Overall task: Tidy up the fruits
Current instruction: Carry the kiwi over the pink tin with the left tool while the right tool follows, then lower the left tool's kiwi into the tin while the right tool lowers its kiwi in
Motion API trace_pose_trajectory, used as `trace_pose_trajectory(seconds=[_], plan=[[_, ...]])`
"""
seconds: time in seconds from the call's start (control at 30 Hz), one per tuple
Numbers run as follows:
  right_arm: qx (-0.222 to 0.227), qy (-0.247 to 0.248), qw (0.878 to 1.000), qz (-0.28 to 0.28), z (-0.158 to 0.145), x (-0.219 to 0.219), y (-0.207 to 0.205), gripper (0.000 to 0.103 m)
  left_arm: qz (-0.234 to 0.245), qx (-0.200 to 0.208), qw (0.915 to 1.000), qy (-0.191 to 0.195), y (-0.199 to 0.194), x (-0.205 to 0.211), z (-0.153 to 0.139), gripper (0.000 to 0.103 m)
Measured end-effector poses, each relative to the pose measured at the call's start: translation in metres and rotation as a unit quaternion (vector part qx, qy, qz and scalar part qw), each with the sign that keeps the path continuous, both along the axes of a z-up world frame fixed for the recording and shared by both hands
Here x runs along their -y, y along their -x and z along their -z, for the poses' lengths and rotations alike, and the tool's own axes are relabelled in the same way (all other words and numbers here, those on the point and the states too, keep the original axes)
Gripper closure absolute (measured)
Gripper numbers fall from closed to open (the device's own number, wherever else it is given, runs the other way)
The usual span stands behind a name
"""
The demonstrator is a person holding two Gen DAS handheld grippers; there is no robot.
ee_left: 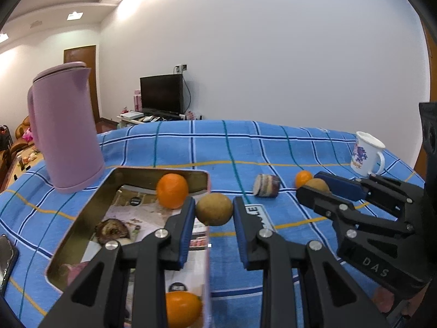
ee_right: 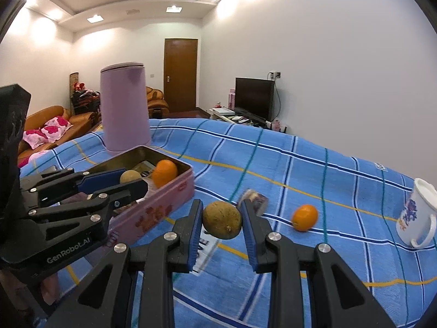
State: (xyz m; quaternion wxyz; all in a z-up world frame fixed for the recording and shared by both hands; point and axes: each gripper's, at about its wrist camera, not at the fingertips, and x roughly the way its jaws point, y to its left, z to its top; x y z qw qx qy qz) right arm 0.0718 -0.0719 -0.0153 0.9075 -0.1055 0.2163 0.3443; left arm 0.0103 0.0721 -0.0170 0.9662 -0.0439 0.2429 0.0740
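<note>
Fruits look dull and tan in both grips: the left gripper (ee_left: 214, 209) clamps a round brownish fruit (ee_left: 214, 209) at the pink tin's (ee_left: 82, 213) 3 o'clock rim, and the right gripper (ee_right: 222, 220) clamps a second brownish fruit (ee_right: 222, 220) above the blue plaid counter (ee_right: 314, 180). Oranges (ee_left: 172, 190) sit inside the tin; another orange (ee_right: 305, 217) lies at 3 o'clock. Gripper bodies read "DAS" and "GenRobot.AI". A blurred, striped cylinder (ee_left: 266, 185), possibly cake, stays unclear.
</note>
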Motion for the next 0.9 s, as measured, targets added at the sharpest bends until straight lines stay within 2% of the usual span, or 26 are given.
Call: trace_pose_trajectory(seconds=[0.9], plan=[[0.008,0.005,0.998,-0.060,-0.021,-0.064,0.007,0.073,-0.065,-0.023,0.9975,-0.018,0.017,-0.062,-0.003,0.074]])
